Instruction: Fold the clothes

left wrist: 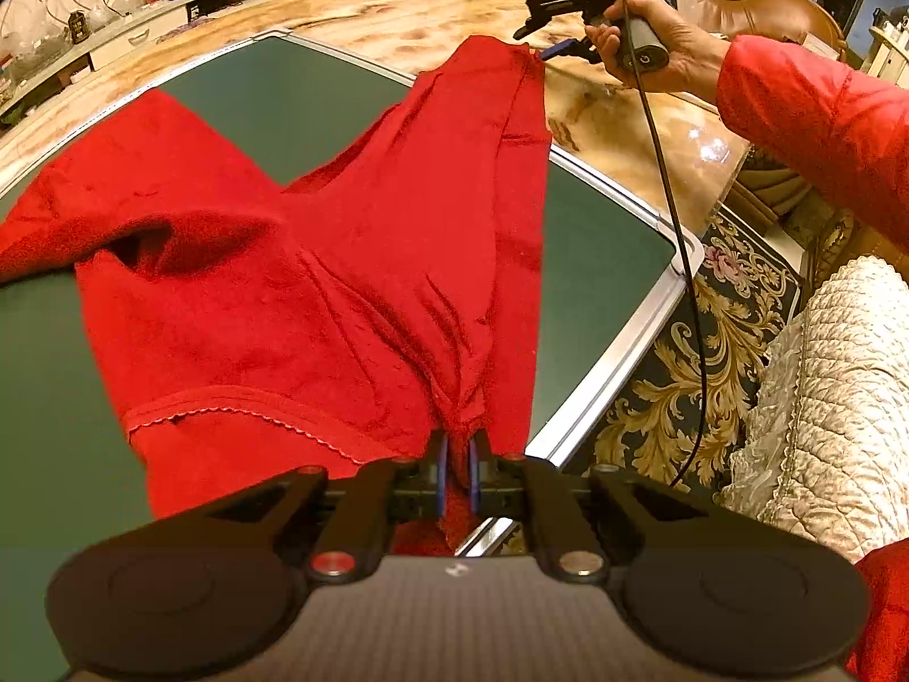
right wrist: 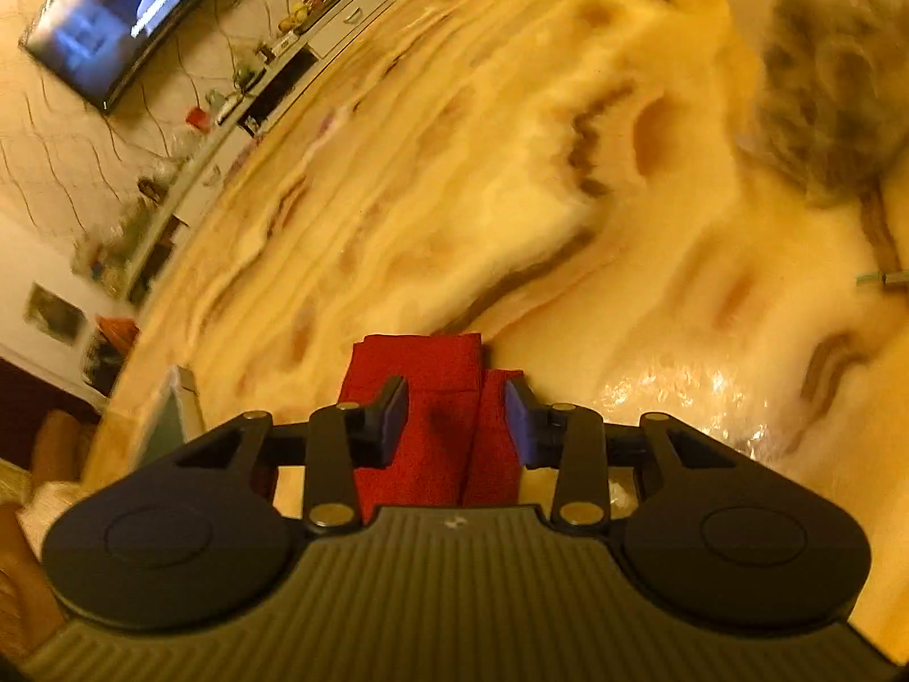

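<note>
A red knit garment (left wrist: 284, 284) lies spread over a dark green board (left wrist: 596, 238) with a silver rim. My left gripper (left wrist: 457, 454) is shut on a bunched edge of it near the board's front right side. From there a strip of the garment rises to the far corner, where a hand (left wrist: 642, 51) holds my right gripper (left wrist: 537, 42). In the right wrist view the right gripper (right wrist: 456, 420) has its jaws apart. A folded end of the red garment (right wrist: 420, 432) lies between them, and the blue pads (right wrist: 520, 426) do not squeeze it.
The board rests on a glossy marble-patterned surface (left wrist: 397, 17). A black cable (left wrist: 682, 227) hangs from the right gripper past the board's right rim. A patterned carpet (left wrist: 682, 386) and a quilted cream cover (left wrist: 824, 398) lie to the right. A television (right wrist: 125, 5) hangs on the far wall.
</note>
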A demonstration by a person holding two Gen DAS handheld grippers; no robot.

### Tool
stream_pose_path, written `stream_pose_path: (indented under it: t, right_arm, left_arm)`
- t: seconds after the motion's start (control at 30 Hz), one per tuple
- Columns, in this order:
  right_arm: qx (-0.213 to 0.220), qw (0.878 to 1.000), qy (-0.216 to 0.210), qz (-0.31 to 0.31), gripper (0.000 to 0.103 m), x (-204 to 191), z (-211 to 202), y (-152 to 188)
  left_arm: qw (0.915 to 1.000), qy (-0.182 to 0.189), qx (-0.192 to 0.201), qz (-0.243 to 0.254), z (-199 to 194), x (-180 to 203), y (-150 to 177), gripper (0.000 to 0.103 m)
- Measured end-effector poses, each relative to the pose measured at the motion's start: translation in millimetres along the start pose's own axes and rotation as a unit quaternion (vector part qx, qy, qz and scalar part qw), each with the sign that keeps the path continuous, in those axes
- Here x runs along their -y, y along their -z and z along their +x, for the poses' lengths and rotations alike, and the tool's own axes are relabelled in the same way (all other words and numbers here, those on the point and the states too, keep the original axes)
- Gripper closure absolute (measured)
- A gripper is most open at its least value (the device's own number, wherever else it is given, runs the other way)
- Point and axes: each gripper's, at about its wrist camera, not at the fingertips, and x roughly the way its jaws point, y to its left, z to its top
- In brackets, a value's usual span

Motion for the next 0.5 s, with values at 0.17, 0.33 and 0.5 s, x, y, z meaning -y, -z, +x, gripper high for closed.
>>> stream_pose_path:
  t: [0.17,0.33,0.5]
  right_arm:
    - [0.039,0.998,0.039,-0.035,0.059,-14,-16,4]
    - [0.000,0.997,0.053,-0.059,0.059,-23,-2,10]
    - [0.012,0.996,0.052,-0.075,0.060,-36,-4,11]
  left_arm:
    - [1.0000,0.001,0.000,-0.001,3,2,-1,0.092]
    - [1.0000,0.002,0.001,-0.008,5,0,-2,0.094]
    - [0.9998,0.009,0.002,-0.017,5,-3,-2,0.097]
